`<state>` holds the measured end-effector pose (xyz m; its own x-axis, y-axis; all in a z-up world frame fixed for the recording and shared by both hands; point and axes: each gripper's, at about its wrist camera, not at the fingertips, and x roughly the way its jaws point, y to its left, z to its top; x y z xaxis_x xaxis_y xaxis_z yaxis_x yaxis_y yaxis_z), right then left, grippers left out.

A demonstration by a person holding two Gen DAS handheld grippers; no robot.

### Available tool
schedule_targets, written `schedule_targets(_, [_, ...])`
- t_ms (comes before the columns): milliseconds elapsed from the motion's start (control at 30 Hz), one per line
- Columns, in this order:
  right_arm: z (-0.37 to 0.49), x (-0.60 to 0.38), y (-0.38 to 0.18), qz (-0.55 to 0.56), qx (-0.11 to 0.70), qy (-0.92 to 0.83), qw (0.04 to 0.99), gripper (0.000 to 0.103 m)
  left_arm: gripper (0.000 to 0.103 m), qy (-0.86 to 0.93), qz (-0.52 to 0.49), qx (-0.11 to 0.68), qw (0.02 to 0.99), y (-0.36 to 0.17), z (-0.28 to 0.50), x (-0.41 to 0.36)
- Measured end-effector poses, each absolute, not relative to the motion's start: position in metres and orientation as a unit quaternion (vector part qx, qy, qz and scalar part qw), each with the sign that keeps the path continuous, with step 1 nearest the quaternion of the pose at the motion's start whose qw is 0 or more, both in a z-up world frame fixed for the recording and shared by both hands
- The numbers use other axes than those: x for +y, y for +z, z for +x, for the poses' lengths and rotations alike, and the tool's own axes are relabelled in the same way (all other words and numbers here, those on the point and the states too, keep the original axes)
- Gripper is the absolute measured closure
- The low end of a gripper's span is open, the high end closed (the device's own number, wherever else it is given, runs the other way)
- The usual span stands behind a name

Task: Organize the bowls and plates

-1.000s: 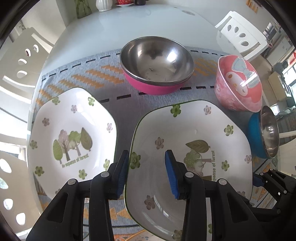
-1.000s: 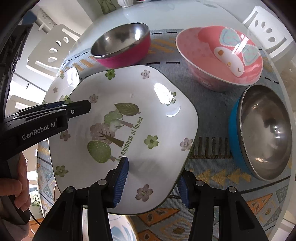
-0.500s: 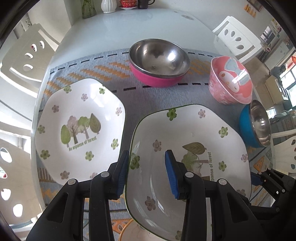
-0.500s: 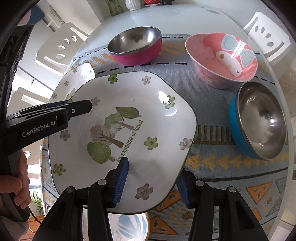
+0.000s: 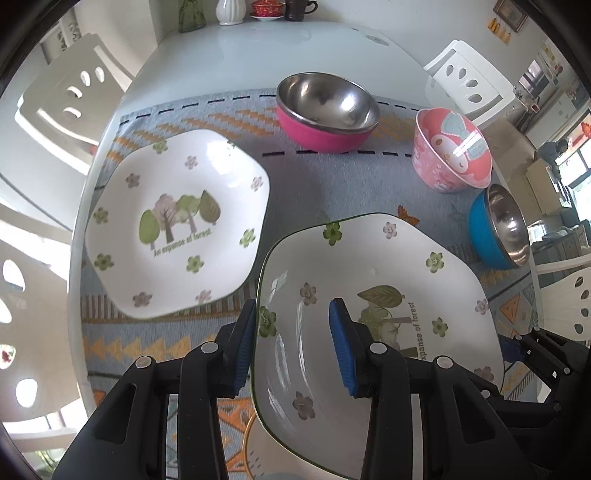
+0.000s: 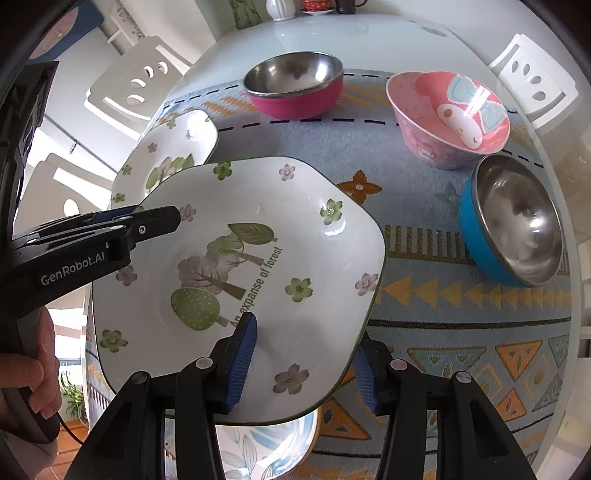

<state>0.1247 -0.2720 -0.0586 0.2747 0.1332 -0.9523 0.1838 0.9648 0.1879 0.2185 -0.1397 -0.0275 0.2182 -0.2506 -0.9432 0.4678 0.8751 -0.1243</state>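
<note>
A white square plate with a tree picture (image 5: 388, 266) hangs tilted above the patterned mat, held from two sides. My left gripper (image 5: 293, 317) is shut on its left rim, one pad inside the plate and one under it. My right gripper (image 6: 304, 339) is shut on the near right rim of this held plate (image 6: 240, 240). A matching second plate (image 5: 177, 221) lies flat on the mat to the left. A pink steel bowl (image 5: 325, 110), a pink cartoon bowl (image 5: 452, 151) and a blue steel bowl (image 5: 498, 229) stand behind and to the right.
Under the held plate, near the table's front edge, lies a dish with blue leaves (image 6: 258, 443). A person's hand (image 6: 33, 369) grips the left tool's handle. White chairs (image 5: 74, 92) ring the table. A vase and cups (image 5: 266, 9) stand at the far end.
Both grippers have carried the plate up and back toward the near edge, so the bowls look farther off. The second plate shows more fully. The grips are unchanged.
</note>
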Motion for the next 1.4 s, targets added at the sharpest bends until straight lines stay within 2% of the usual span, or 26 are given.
schedule_targets(1400, [0.058, -0.211, -0.067, 0.092, 0.639, 0.027, 0.763, 0.055, 0.067, -0.207, 0.068, 0.611, 0.761, -0.049, 0.138, -0.083])
